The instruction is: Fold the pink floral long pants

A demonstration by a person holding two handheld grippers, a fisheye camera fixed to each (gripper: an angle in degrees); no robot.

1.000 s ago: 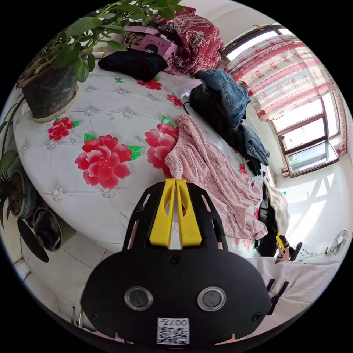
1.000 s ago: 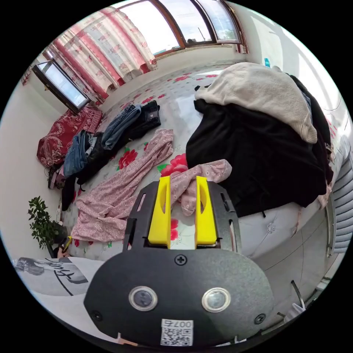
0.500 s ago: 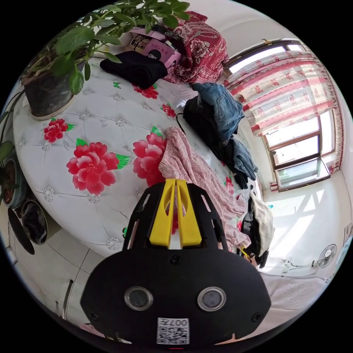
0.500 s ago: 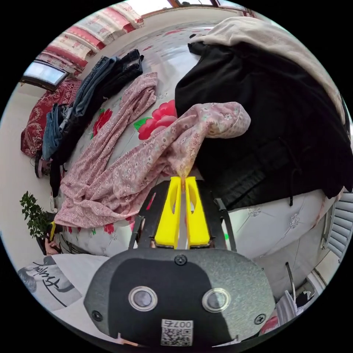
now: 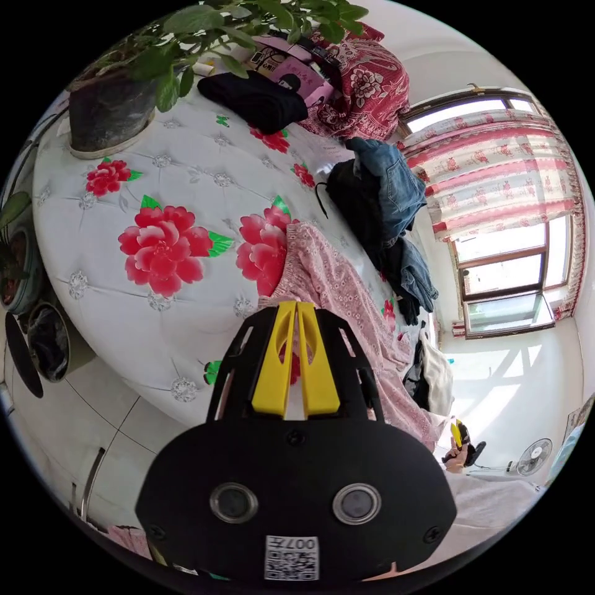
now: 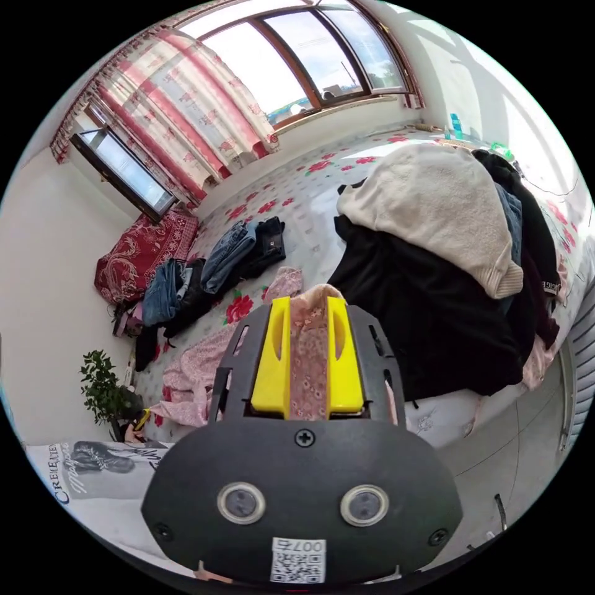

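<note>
Since half a second ago the right gripper (image 6: 308, 304), jaws parted around a hem, has lifted it. Left gripper (image 5: 296, 305) pinches the waistband. Pink floral pants (image 5: 347, 297) stretch lengthwise between them across the flowered bed (image 5: 186, 186).

Flowered bed (image 5: 124, 310) carries pink pants (image 5: 347, 297), jeans (image 5: 390, 180), potted plant (image 5: 111, 111).

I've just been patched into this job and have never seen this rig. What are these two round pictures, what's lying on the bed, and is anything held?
Each round picture comes from a fisheye camera riding on a hand-held tool with two yellow jaws. In the left gripper view, the left gripper is pinched on the waistband of the pink floral pants, which lie on the flowered bed cover. In the right gripper view, the right gripper has pink fabric between its jaws, which stand a little apart. Jeans and a pile of dark and cream clothes also lie there.
</note>
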